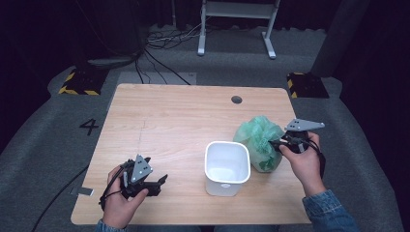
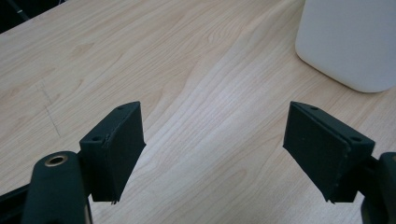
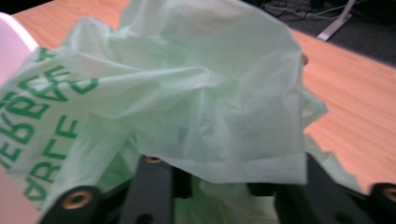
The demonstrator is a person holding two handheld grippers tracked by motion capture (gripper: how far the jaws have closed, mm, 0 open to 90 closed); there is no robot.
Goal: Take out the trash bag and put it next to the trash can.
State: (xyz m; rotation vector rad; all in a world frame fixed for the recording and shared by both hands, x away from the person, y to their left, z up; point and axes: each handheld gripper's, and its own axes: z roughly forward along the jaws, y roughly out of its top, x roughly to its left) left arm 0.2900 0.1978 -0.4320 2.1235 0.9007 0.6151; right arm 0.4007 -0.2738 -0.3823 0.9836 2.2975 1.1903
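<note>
green bag (image 1: 260,141) — crumpled, upright | touching white bin (image 1: 226,167) — beside

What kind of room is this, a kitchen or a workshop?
More likely a lab or recording studio: a lone wooden table on grey carpet, dark curtains around it, cables on the floor, and yellow-black striped blocks beside it.

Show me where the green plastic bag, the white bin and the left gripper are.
green plastic bag (image 1: 259,137): high view, crumpled middle.
white bin (image 1: 227,183): high view, front wall.
left gripper (image 2: 212,154): left gripper view, midway between its open jaws.
</note>
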